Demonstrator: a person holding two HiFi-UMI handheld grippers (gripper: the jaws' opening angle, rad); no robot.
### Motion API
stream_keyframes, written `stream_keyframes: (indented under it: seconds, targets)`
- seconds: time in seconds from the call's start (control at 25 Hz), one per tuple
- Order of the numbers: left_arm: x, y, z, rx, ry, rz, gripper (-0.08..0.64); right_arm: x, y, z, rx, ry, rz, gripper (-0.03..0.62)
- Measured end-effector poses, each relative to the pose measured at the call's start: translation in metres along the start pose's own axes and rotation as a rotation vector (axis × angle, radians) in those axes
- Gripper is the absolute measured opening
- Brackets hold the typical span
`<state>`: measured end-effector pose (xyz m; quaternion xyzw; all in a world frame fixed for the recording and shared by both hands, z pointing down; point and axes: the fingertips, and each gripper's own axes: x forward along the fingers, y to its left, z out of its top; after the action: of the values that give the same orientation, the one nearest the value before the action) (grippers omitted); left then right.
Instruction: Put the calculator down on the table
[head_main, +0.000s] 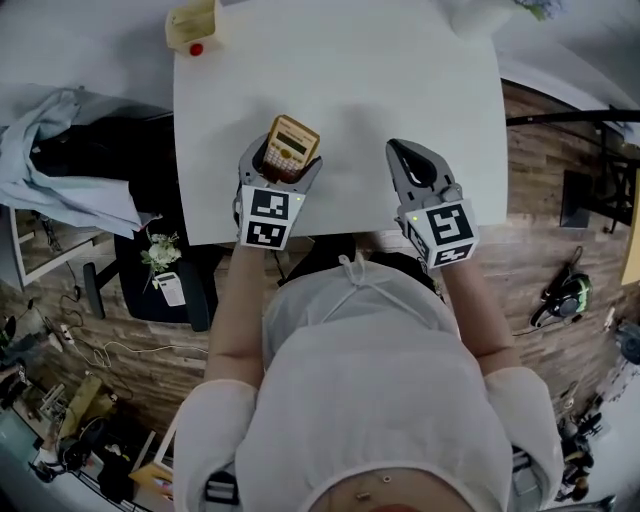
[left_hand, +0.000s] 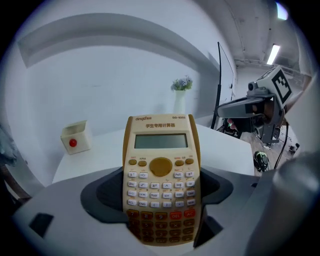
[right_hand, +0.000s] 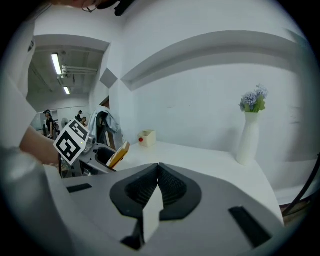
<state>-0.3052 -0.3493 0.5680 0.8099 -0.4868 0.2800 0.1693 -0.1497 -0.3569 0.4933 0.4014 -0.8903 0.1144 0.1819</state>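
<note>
A tan scientific calculator (head_main: 290, 145) (left_hand: 161, 180) with a grey display stands tilted upright above the white table (head_main: 350, 90), near its front edge. My left gripper (head_main: 281, 172) (left_hand: 162, 210) is shut on the calculator, its lower keys between the jaws. In the right gripper view the calculator (right_hand: 118, 154) shows edge-on at the left. My right gripper (head_main: 412, 163) (right_hand: 157, 187) hovers over the table's front right part, shut with nothing in it, its pads pressed together.
A small cream box with a red dot (head_main: 194, 27) (left_hand: 75, 136) sits at the table's far left corner. A white vase with purple flowers (right_hand: 250, 131) (left_hand: 180, 97) stands at the far right. A dark chair with clothes (head_main: 90, 170) is left of the table.
</note>
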Motion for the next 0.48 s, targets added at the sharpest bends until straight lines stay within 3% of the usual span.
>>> stream_keyframes:
  seconds: [0.48]
  targets:
    - [0.066, 0.003, -0.021, 0.035, 0.172, -0.080, 0.413, 0.034, -0.016, -0.020, 0.048, 0.057, -0.010, 0.005]
